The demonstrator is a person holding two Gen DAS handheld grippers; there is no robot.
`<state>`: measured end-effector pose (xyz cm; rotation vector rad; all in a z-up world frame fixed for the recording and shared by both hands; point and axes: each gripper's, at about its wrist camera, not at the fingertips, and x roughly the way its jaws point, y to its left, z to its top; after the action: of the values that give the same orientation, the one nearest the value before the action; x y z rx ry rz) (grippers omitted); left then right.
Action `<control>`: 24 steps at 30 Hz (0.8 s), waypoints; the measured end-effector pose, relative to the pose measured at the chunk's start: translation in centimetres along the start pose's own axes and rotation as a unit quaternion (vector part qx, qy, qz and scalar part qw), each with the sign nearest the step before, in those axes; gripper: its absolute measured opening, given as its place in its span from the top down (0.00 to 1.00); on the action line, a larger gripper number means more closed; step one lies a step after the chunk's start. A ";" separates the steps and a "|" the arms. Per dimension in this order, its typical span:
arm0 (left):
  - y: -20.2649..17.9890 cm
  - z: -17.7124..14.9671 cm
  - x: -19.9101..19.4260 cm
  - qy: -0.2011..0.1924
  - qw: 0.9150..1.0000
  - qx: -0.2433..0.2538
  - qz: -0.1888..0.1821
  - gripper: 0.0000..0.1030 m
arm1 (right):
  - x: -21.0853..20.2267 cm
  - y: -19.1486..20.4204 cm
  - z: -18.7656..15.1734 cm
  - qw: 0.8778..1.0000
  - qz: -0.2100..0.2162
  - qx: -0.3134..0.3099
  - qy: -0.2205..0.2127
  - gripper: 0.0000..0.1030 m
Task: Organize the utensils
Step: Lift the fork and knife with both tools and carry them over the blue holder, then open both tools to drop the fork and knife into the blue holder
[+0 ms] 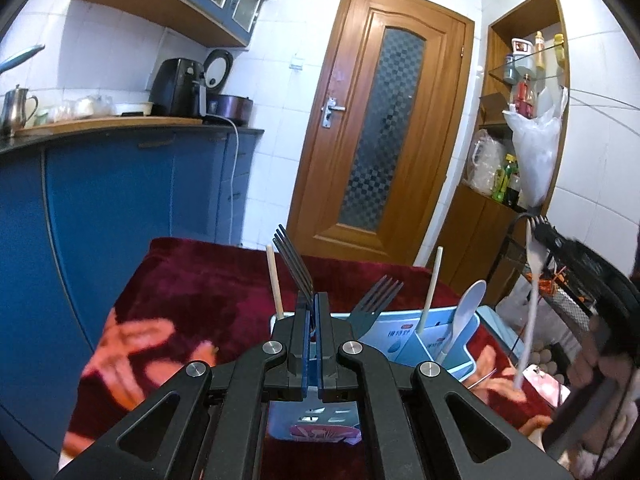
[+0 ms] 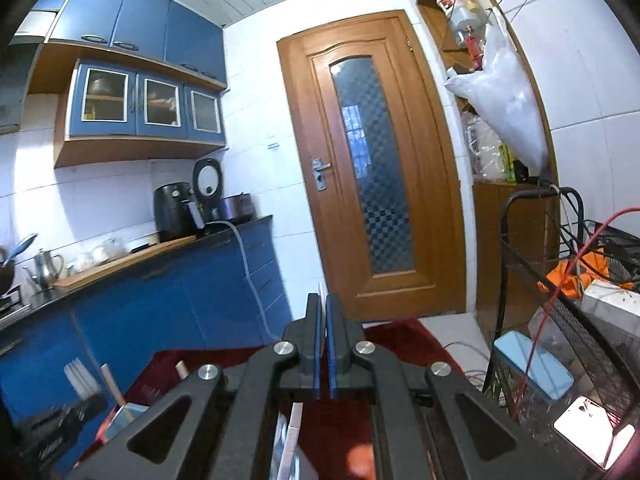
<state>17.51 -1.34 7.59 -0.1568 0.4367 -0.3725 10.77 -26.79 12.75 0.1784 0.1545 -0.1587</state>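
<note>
Fork (image 1: 294, 264) stands upright, tines up, pinched in left tongs (image 1: 313, 312).

We see a dark red cloth (image 1: 224, 280) with pale orange shapes at lower left of the left view. On it stands a light blue holder (image 1: 460, 344). In it are a dark grey fork (image 1: 374, 300), a white spoon (image 1: 466, 312) and tan chopsticks (image 1: 275, 284). The grippers (image 1: 314, 320) are black with blue pads (image 2: 317, 344). Behind, blue cabinets (image 1: 120, 184), white tiles (image 1: 280, 128) and a brown door (image 1: 380, 120) with chequered glass.
</note>
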 end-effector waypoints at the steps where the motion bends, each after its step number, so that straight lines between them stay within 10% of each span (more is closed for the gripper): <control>1: 0.0 -0.1 0.1 0.002 1.000 0.001 0.000 0.98 | 0.4 0.0 0.1 1.000 0.001 0.004 -0.002 0.96; 10: 0.1 -0.5 0.6 0.015 1.000 0.000 -0.011 0.98 | 2.3 1.6 -1.8 0.999 -0.009 -0.022 -0.048 0.96; 24: -1.7 -0.4 -0.1 0.042 0.998 0.021 -0.037 0.92 | 1.0 2.7 -4.4 0.994 0.090 -0.050 0.025 0.91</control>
<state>16.67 -2.85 7.64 -0.1171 0.5070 -0.4621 11.60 -23.51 8.79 0.0955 0.1946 0.0323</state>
